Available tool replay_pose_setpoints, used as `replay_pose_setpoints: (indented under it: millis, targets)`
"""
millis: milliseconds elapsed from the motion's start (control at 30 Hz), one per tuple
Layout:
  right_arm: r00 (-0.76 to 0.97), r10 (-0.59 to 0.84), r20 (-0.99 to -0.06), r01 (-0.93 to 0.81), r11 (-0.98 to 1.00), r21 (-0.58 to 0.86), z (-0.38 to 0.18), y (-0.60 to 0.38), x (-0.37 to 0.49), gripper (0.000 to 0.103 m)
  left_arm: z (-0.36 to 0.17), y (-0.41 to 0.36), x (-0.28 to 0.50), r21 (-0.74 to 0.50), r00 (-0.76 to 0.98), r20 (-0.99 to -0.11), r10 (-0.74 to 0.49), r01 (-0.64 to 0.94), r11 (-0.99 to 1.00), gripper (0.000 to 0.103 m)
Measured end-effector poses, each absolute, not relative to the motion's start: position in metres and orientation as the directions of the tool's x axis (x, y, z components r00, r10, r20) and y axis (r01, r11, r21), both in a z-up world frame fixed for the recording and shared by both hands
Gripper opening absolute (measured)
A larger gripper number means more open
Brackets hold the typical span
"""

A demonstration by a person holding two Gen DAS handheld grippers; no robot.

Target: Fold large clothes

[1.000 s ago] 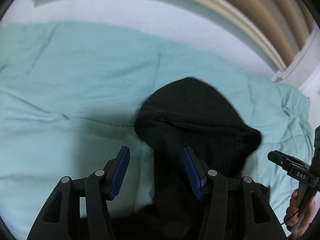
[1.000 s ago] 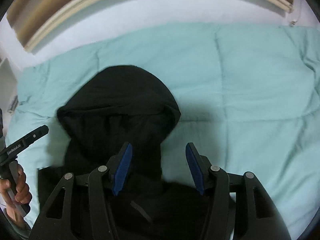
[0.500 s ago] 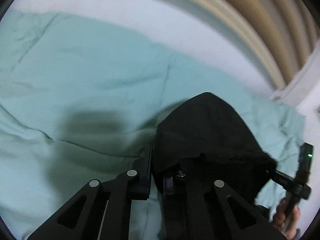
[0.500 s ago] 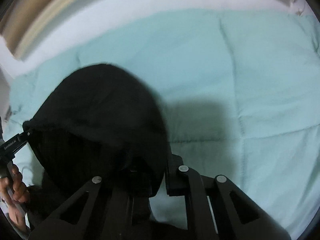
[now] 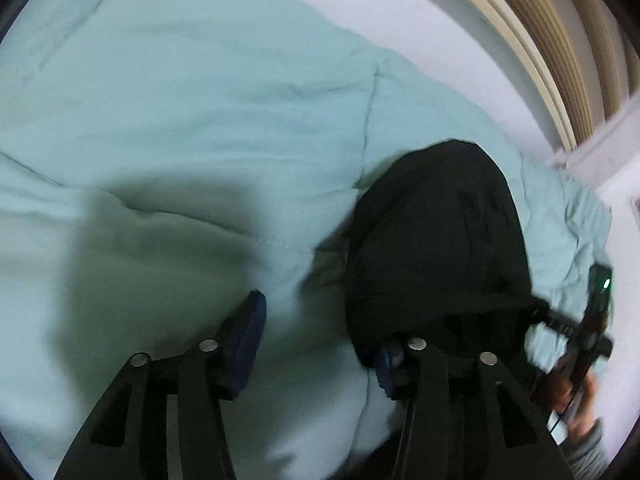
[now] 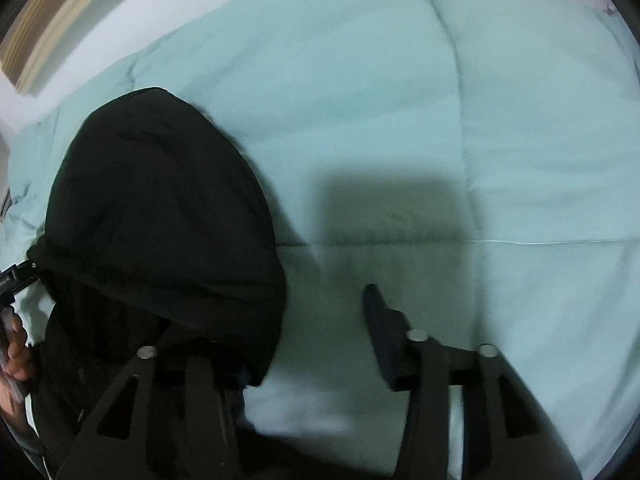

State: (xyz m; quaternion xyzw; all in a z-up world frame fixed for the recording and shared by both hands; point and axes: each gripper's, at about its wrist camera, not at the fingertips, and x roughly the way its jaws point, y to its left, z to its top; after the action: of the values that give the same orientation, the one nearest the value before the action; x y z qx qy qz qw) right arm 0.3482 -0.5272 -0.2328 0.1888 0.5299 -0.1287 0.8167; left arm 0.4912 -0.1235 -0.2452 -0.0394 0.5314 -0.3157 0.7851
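A black hooded garment (image 5: 436,240) lies on a pale green quilt (image 5: 192,112). Its hood points away from me and also shows in the right wrist view (image 6: 160,216). My left gripper (image 5: 320,344) is open, and the hood's edge drapes over its right finger (image 5: 390,362). My right gripper (image 6: 304,332) is open, and the hood covers its left finger; the right finger (image 6: 380,320) stands clear over the quilt (image 6: 460,120). Each gripper sits at one side of the hood's base.
The quilt covers a bed against a white wall (image 5: 400,8). A beige and brown striped frame (image 5: 560,60) runs along the wall. The other hand and gripper show at the edge of each view (image 5: 588,336), (image 6: 12,320).
Both grippers closed on the hood's base half a second ago and have opened again. The hood has been pulled toward me and now drapes over the inner fingers.
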Motion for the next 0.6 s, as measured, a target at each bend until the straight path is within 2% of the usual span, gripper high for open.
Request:
replay_pose_setpoints:
  millis: [133, 200, 300, 367, 467, 600]
  targets:
    - [0.439, 0.015, -0.898, 0.387, 0.899, 0.205, -0.201, -0.524, 0.326, 0.052, -0.210, -0.110, 0.463, -0.270, 0.331, -0.811, -0.483, 0.521, 0.810, 0.051]
    - [0.478, 0.022, -0.878, 0.360, 0.907, 0.218, -0.180, -0.518, 0.320, 0.052, -0.178, -0.095, 0.448, -0.175, 0.493, -0.747, -0.446, 0.501, 0.848, 0.052]
    - [0.544, 0.010, -0.839, 0.313, 0.926, 0.214, -0.150, -0.504, 0.326, 0.056, -0.135, -0.095, 0.444, -0.246, 0.556, -0.634, -0.537, 0.513, 0.822, 0.066]
    - [0.574, 0.006, -0.819, 0.291, 0.933, 0.211, -0.134, -0.488, 0.344, 0.059, -0.124, -0.113, 0.450, -0.284, 0.531, -0.609, -0.590, 0.548, 0.787, 0.071]
    - [0.547, -0.020, -0.837, 0.303, 0.936, 0.176, -0.144, -0.480, 0.366, 0.059, -0.143, -0.148, 0.463, -0.288, 0.434, -0.663, -0.610, 0.605, 0.742, 0.071]
    - [0.428, 0.002, -0.904, 0.312, 0.938, 0.150, -0.193, -0.482, 0.386, 0.059, -0.222, -0.173, 0.486, -0.274, 0.267, -0.821, -0.504, 0.589, 0.760, 0.071]
